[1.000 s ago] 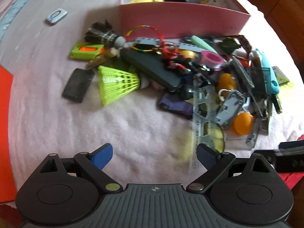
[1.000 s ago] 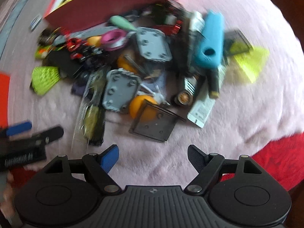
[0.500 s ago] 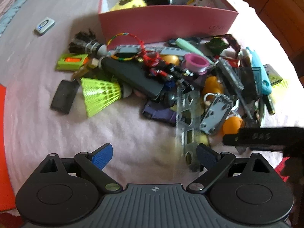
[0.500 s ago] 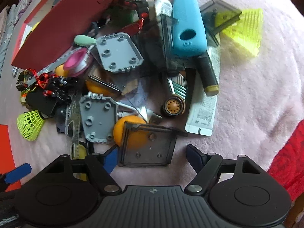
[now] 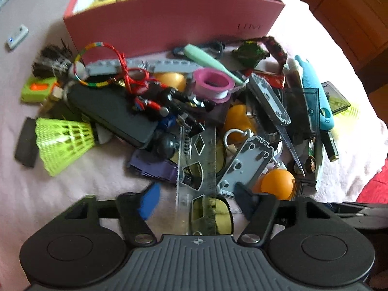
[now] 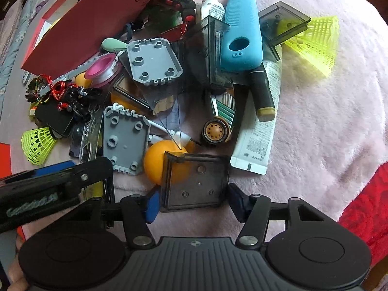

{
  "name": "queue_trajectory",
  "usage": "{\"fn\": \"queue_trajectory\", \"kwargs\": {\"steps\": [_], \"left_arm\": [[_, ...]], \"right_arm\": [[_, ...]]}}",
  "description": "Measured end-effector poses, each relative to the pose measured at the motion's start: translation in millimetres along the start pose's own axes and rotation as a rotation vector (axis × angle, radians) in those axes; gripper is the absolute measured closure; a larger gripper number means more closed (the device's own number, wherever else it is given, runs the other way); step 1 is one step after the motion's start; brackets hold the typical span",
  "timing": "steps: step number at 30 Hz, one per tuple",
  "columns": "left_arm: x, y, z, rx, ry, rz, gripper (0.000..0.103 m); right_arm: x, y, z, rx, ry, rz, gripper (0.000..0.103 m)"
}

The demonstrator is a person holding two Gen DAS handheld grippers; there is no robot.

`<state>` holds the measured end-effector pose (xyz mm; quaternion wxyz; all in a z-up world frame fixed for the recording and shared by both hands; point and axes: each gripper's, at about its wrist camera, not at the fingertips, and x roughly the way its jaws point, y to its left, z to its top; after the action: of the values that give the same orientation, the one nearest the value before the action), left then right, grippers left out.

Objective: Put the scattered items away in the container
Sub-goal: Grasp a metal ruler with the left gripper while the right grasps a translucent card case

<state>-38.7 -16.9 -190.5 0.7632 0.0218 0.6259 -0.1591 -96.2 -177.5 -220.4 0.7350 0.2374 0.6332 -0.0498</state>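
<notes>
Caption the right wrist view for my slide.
Right gripper closing around a smoky plastic tray at the near edge of the clutter, orange ball just behind, red box beyond.

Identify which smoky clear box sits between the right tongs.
The shallow square smoky box beside the orange ball, between the closing right tongs; the others lie farther off, near the blue case.

Pink cardboard box (image 5: 174, 21) sits open at the far side of the bed, already holding a few bits. Right in front of it: a messy heap with a clear ruler (image 5: 201, 160), smoky square lid (image 6: 195, 181), orange balls (image 5: 277, 184), neon shuttlecock (image 5: 63, 143).
</notes>
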Motion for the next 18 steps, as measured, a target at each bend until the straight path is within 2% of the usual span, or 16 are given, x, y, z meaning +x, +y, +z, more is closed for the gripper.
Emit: {"fn": "queue_trajectory", "kwargs": {"steps": [1,4,13,14,15,18], "left_arm": [[2,1,0,-0.01,0.007,-0.014,0.063],[0,3,0,-0.032,0.005,-0.024,0.066],[-30,10,-6,-0.034,-0.025,-0.022,0.068],[-35,10,-6,-0.035,-0.027,-0.024,0.068],[-39,11,-7,-0.037,-0.028,-0.025,0.068],[-50,11,-11,-0.034,-0.031,-0.026,0.068]], "right_arm": [[0,0,0,-0.002,-0.002,0.001,0.043],[1,-1,1,-0.006,-0.002,0.008,0.043],[-8,-4,2,0.011,0.01,0.019,0.047],[-10,-5,2,0.011,0.012,0.022,0.049],[-12,-6,1,0.012,0.013,0.024,0.057],[-17,-8,-1,0.014,0.026,0.029,0.066]]}}
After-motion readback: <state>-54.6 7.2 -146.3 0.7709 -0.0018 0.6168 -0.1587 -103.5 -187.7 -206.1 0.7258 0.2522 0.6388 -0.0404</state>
